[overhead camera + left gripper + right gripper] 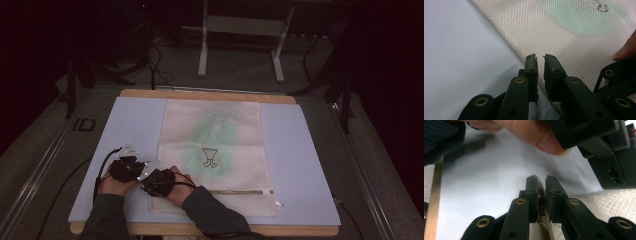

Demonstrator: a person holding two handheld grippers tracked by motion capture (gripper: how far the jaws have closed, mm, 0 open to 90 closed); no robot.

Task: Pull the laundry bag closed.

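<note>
Right gripper (pixel 541 182) pinching zipper end of cream mesh laundry bag (pixel 215 150) near pale blue mat's (pixel 310 165) front-left corner; left gripper (pixel 540 60) pinching bag edge. Zip still shut, I reckon.

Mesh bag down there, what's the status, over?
Right gripper shut on the mesh bag zipper edge. Left gripper beside the bag's edge, jaws nearly together, nothing seen between. Nothing in the way.
</note>
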